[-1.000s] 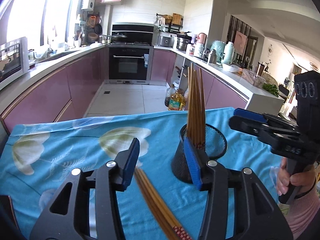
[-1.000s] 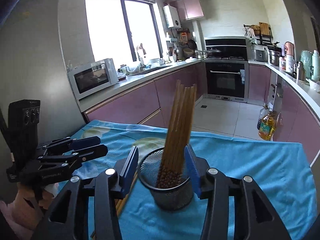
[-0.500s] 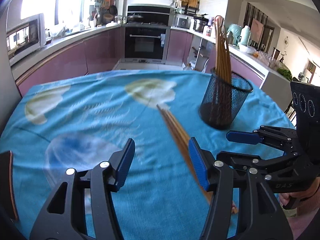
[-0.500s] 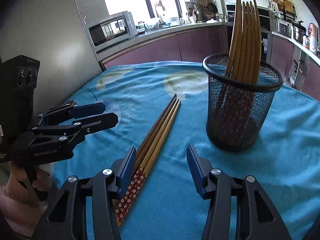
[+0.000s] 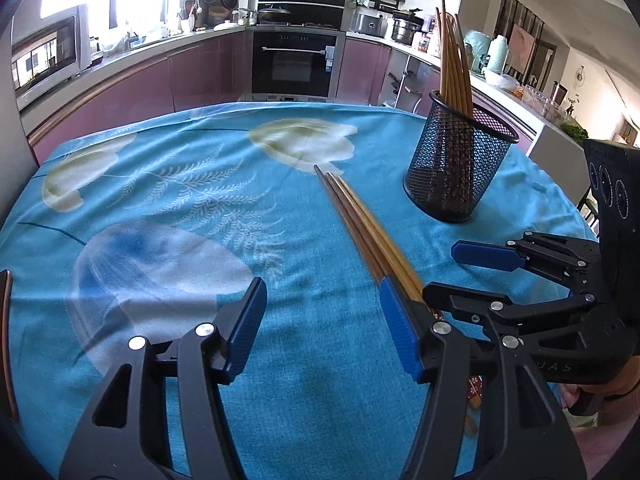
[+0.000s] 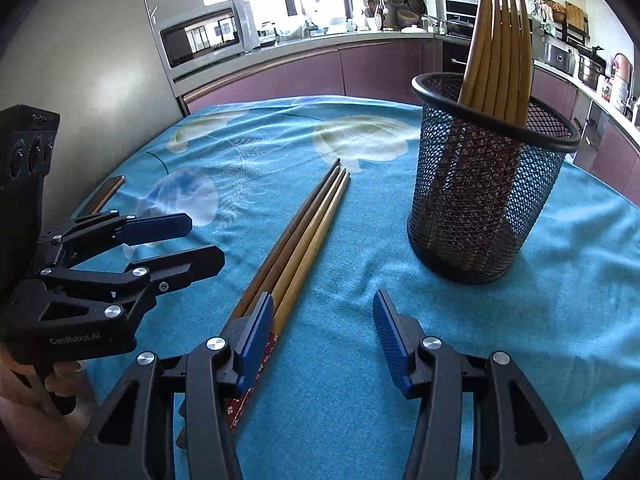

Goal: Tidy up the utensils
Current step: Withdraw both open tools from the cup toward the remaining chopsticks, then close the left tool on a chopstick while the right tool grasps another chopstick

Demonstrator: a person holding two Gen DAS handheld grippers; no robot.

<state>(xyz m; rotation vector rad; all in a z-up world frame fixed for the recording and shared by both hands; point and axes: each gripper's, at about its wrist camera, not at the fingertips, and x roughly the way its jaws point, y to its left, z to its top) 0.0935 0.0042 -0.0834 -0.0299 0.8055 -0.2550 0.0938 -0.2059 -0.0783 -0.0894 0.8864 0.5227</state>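
Several wooden chopsticks (image 5: 362,220) lie side by side on the blue cloth, also in the right wrist view (image 6: 304,236). A black mesh holder (image 5: 456,164) holds several upright chopsticks (image 6: 498,44); it also shows in the right wrist view (image 6: 480,184). My left gripper (image 5: 324,324) is open and empty, low over the cloth, left of the chopsticks' near ends. My right gripper (image 6: 324,332) is open and empty; its left finger (image 6: 256,332) covers the chopsticks' patterned ends.
The table carries a blue floral cloth (image 5: 180,200). A brown strip (image 6: 106,192) lies at its left edge. Kitchen counters, an oven (image 5: 296,60) and a microwave (image 6: 208,40) stand beyond the table.
Both grippers have drawn back from the holder and dropped low over the cloth near the lying chopsticks. Both stay open.
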